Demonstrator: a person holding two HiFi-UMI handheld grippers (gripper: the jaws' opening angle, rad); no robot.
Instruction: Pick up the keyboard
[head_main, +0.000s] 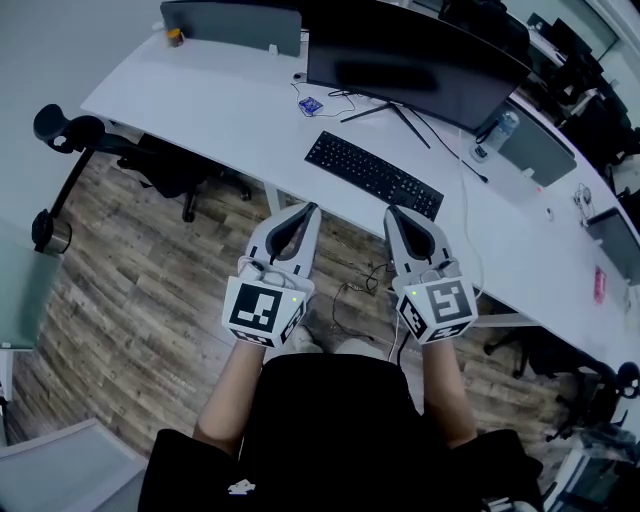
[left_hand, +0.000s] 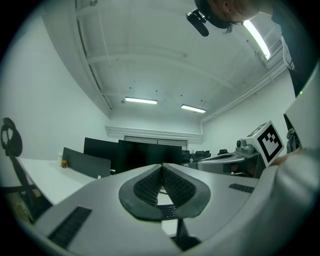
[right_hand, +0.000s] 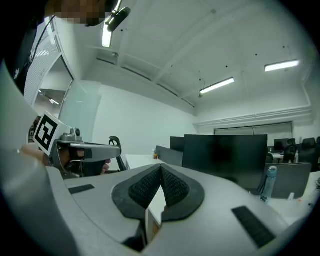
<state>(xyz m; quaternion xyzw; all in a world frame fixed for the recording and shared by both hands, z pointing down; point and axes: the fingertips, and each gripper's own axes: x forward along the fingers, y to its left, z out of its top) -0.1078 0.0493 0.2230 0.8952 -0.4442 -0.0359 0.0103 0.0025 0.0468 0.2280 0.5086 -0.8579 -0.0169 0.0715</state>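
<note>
Left tool (head_main: 308, 210) and right tool (head_main: 393, 213), jaws pressed together on nothing, hover level, side by side, short of the counter (head_main: 200, 110), aimed at the keyboard (head_main: 372, 174) lying flat before the monitor (head_main: 410, 65), probably squaring up for a two-sided approach.

Black keyboard (head_main: 372, 175), white desk (head_main: 190, 110), brown wood-grain floor (head_main: 140, 300); pale grey left gripper (head_main: 311, 208) and right gripper (head_main: 392, 211), black-and-white square markers (head_main: 262, 310)

A long, curved white desk (head_main: 200, 110) carries a black rectangular keyboard (head_main: 373, 175) near its front edge. A wide dark monitor (head_main: 410, 65) on a thin-legged stand sits behind it, a clear plastic water bottle (head_main: 495, 135) to the right and a grey divider panel (head_main: 232, 25) at far left.
</note>
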